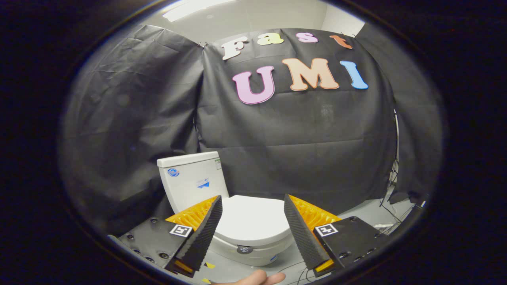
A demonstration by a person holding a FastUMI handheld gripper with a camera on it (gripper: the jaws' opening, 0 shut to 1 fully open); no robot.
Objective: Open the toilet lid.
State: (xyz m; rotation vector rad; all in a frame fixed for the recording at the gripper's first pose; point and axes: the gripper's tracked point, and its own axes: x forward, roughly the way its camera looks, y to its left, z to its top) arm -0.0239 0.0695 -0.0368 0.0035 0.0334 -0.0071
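white toilet lid, closed flat, before cistern

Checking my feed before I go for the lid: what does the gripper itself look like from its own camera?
The gripper has two wedge-shaped fingers tapering to points, their inner faces ribbed. Each sits on a flat dark block with screw heads, and each block carries a small square black-and-white marker tag. The fingers stand open, with the closed toilet lid beyond them. Part of a hand shows below; no sleeve visible.
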